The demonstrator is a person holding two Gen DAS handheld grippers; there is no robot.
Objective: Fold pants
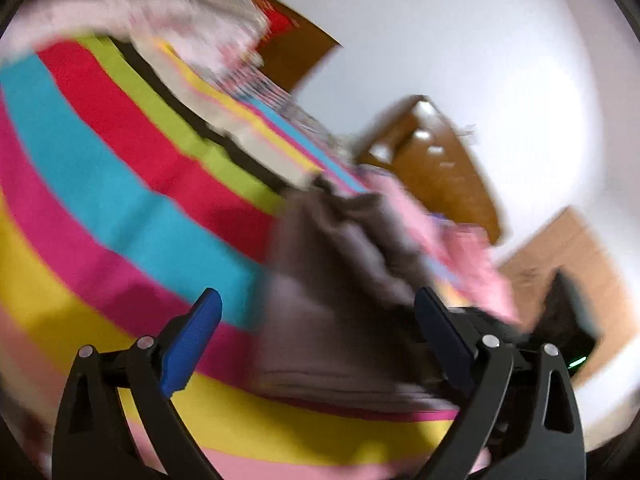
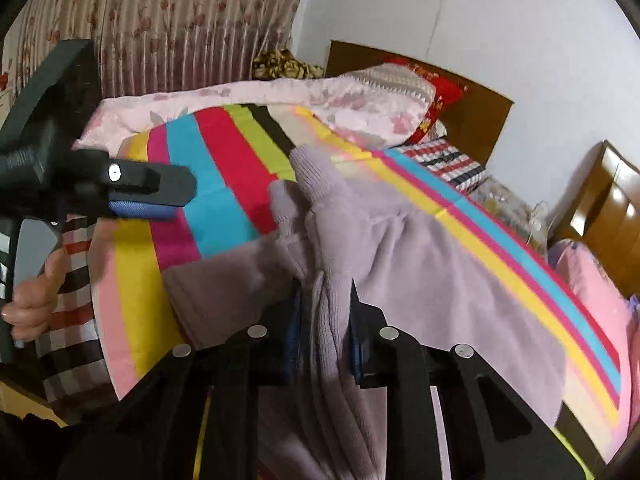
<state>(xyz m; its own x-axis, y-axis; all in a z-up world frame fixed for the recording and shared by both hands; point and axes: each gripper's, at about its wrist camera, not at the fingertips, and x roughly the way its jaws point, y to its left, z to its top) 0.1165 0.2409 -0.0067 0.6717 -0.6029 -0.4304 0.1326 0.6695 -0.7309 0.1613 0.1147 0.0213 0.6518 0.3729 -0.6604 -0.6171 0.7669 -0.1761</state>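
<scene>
Lilac knit pants [image 2: 420, 264] lie rumpled on a bed with a bright striped sheet [image 2: 224, 184]. In the right wrist view my right gripper [image 2: 325, 312] is shut on a ribbed fold of the pants, the cloth pinched between its blue pads. One ribbed cuff [image 2: 312, 172] sticks up toward the far side. In the blurred left wrist view the pants [image 1: 332, 264] look grey-brown. My left gripper [image 1: 316, 300] stands wide open above their near edge, its pads clear of the cloth. The right wrist view shows the left gripper [image 2: 176, 196] from the side, held by a hand [image 2: 32, 300].
A pink floral quilt [image 2: 280, 96] and pillows [image 2: 436, 92] are piled at the bed's head by a wooden headboard [image 2: 484, 120]. A wooden cabinet [image 2: 604, 200] stands at the right. A curtain [image 2: 160, 20] hangs behind. A checked cloth [image 2: 72, 320] hangs at the bed's left edge.
</scene>
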